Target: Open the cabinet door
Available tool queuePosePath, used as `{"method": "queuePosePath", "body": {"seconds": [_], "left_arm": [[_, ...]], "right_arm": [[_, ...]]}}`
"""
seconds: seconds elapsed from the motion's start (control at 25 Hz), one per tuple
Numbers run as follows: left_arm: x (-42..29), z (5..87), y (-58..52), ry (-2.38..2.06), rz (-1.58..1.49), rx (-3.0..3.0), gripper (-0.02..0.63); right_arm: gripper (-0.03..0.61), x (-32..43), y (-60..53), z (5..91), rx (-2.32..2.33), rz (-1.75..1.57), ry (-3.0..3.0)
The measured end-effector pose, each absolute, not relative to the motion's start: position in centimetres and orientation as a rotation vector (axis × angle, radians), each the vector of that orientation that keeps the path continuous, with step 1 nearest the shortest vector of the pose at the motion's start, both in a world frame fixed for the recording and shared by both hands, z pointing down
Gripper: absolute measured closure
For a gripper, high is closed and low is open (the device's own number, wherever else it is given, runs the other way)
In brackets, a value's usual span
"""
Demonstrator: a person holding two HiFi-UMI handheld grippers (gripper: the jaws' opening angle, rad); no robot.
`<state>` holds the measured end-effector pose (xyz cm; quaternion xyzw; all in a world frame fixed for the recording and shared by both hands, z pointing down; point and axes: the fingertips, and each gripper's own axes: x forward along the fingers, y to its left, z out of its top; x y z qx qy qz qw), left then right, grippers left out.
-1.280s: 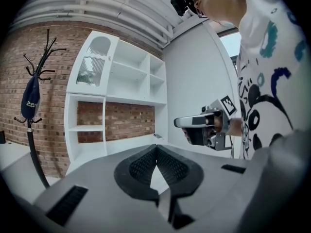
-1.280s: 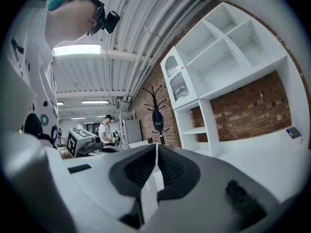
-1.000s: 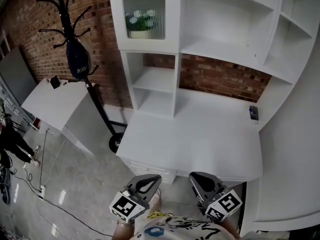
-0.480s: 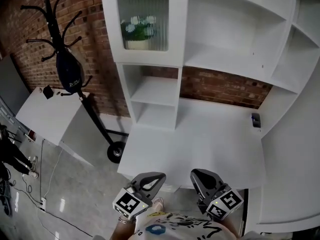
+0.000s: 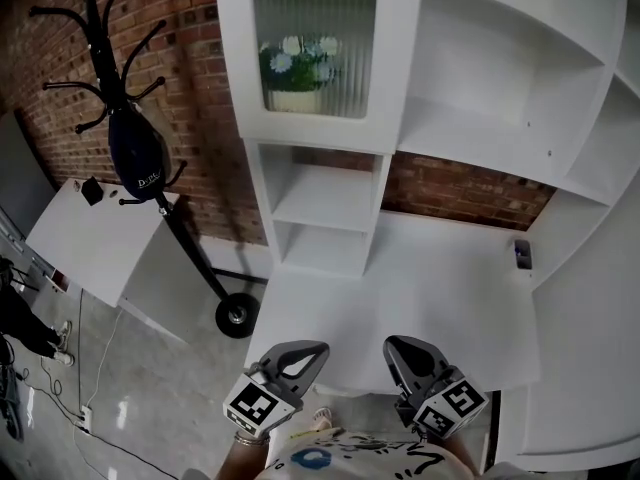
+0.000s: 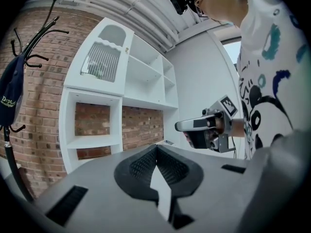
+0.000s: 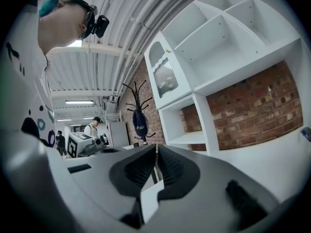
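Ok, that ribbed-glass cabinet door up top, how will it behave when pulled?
The cabinet door probably swings as one rigid white frame. Its ribbed pane looks like glass, so likely fragile. The frame looks slim, so probably light.

White desk top (image 5: pixel 420 293) of the shelf unit carries one small dark object (image 5: pixel 521 254) at its rear R corner, just beside the side panel; too small to tell what it is. Two open cubby shelves (image 5: pixel 322 200) stand stacked at the desk's rear L. The top compartment's shelf, behind the ribbed-glass door (image 5: pixel 312 28), holds a flower pot (image 5: pixel 294 98). On the grey glossy floor (image 5: pixel 170 388), the coat stand's round base (image 5: pixel 236 314) sits near the desk's L edge, w/ cables (image 5: pixel 80 413) further L. A low white table (image 5: pixel 90 243) by the brick wall has a small black item (image 5: pixel 92 190) on top.
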<state>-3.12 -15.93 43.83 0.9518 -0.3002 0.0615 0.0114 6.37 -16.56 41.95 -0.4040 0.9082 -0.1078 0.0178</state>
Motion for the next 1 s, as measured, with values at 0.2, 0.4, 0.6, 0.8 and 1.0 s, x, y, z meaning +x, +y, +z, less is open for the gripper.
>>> {"method": "queuePosePath", "body": {"seconds": [0.2, 0.4, 0.6, 0.8, 1.0], "left_arm": [[-4.2, 44.6, -18.0, -0.953, 0.163, 2.943, 0.6], [-3.0, 43.9, -18.9, -0.915, 0.208, 2.994, 0.6], [-2.9, 41.5, -20.7, -0.959, 0.174, 3.049, 0.6], [-2.6, 37.9, -22.7, -0.997, 0.094, 3.056, 0.6], [-2.2, 34.4, -25.5, -1.045, 0.035, 3.117, 0.599]], "right_arm": [[0.549, 4.7, -17.9, 42.0, -1.221, -0.362, 2.822], [0.549, 5.9, -18.5, 43.1, -1.26, -0.404, 2.834], [0.549, 6.9, -20.3, 42.1, -1.241, -0.372, 2.822], [0.549, 8.7, -22.1, 38.2, -1.187, -0.251, 2.796], [0.549, 9.5, -24.5, 33.6, -1.125, -0.101, 2.764]]}}
